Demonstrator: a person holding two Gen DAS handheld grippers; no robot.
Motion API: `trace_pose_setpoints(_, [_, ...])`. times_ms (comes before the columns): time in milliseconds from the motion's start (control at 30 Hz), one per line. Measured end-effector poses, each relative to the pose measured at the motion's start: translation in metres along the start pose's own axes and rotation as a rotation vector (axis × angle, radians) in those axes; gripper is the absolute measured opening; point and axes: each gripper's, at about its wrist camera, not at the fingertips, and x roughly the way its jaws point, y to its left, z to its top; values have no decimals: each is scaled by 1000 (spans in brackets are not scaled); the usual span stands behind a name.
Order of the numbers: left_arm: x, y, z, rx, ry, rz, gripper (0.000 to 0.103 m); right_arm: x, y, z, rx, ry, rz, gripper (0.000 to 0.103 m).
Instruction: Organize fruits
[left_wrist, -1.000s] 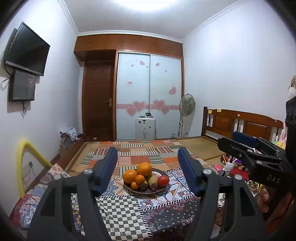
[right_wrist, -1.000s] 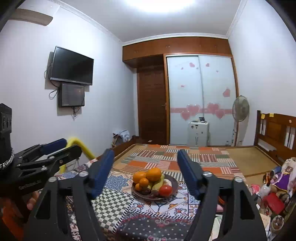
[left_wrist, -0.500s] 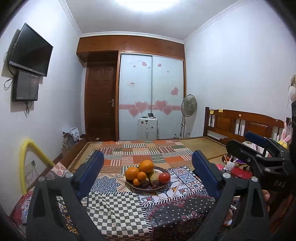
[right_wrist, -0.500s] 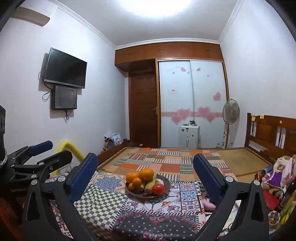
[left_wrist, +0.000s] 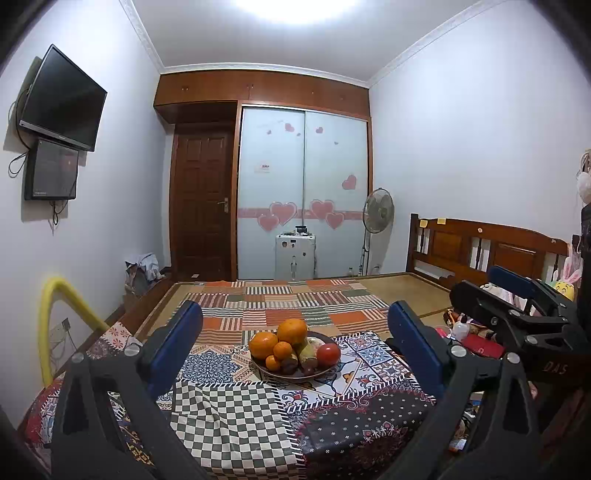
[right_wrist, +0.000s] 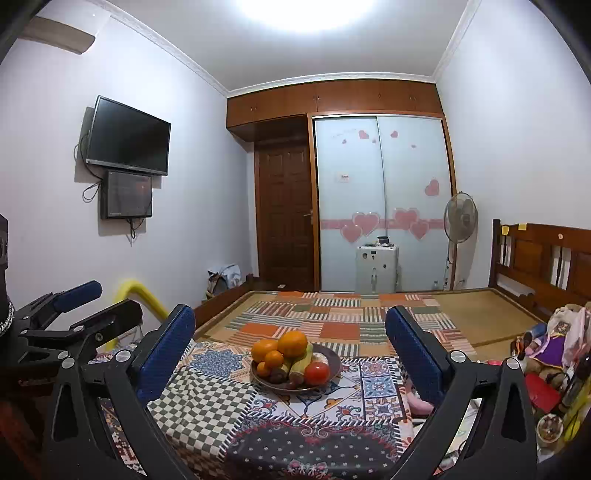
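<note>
Your left gripper and right gripper both hang spread wide and empty, well short of the fruit plate on the patchwork cloth. The oranges should be firm and rollable — pinch the top one across its widest part. The tomato likely bruises; squeeze lightly. The only legible writing is "DAS" on the right gripper's body.

A dark round plate sits on the patchwork cloth, piled with oranges, a red tomato, what look like bananas, and small dark fruits.
</note>
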Motion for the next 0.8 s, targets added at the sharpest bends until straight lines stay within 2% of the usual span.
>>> trace_pose_setpoints(800, [-1, 0, 0, -3, 1, -11, 103, -4, 2, 4, 5, -7, -1, 103])
